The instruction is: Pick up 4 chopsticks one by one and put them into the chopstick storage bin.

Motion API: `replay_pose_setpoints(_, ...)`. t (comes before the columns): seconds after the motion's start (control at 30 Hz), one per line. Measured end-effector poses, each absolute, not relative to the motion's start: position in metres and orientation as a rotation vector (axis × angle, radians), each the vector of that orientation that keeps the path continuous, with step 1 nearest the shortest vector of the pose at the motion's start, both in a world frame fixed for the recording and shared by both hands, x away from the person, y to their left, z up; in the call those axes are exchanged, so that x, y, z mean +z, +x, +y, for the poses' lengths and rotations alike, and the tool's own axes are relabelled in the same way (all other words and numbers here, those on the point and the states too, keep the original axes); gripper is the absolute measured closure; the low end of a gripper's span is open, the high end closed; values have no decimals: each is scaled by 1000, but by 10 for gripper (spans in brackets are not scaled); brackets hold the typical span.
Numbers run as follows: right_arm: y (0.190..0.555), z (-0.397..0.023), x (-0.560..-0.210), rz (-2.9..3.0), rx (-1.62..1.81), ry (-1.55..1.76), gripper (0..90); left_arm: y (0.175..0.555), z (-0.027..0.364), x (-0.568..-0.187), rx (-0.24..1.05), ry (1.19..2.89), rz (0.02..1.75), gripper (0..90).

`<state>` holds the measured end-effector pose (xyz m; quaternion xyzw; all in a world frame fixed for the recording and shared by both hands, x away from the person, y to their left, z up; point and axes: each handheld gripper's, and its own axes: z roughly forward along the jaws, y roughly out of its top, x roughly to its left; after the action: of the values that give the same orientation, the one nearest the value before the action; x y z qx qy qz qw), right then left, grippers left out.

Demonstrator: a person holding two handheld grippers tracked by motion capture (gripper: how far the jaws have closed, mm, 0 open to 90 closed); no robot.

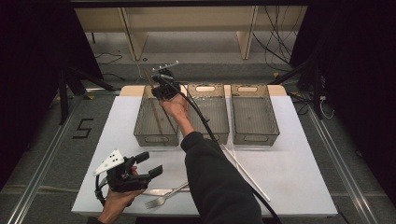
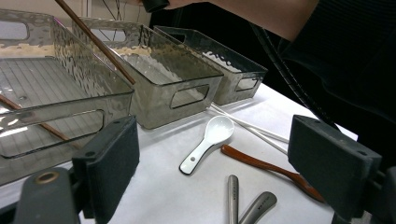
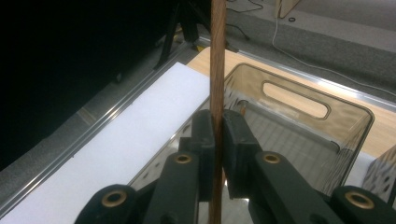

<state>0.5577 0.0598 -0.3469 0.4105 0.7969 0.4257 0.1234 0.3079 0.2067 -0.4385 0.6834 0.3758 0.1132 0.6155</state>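
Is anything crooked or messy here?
Nothing is spilled or broken. One brown chopstick lies slanted inside the left bin, and the right hand-held gripper holds another chopstick over it.

This is a lab or recording studio set up for handling trials, not a home or kitchen. Black curtains (image 1: pixel 28 70) close in both sides. The desk (image 1: pixel 116 140) is covered with a plain white sheet and stands on a grey floor with metal rails (image 1: pixel 42 163) running along it. Loose cables (image 1: pixel 275 42) lie on the floor behind, near a bare wooden shelf frame (image 1: pixel 187 28). A tripod leg (image 1: pixel 63 98) stands at the left, and a "5" is marked in tape (image 1: pixel 83 128) on the floor.
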Motion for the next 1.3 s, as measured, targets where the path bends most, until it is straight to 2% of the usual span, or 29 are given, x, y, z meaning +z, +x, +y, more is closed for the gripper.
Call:
replay_pose_setpoints(1.1, 564, 59, -364, 2292, 1203, 1268, 836, 308, 208, -438, 257, 1563, 868, 163)
replay_pose_setpoints(1.2, 564, 59, -367, 2296, 1186, 1274, 805, 308, 208, -438, 257, 1563, 869, 162)
replay_pose_setpoints(1.27, 565, 59, -369, 2301, 1176, 1288, 724, 308, 208, -438, 257, 1562, 869, 163)
replay_pose_setpoints(1.3, 566, 59, -370, 2311, 1169, 1297, 720, 308, 208, -438, 257, 1563, 869, 162)
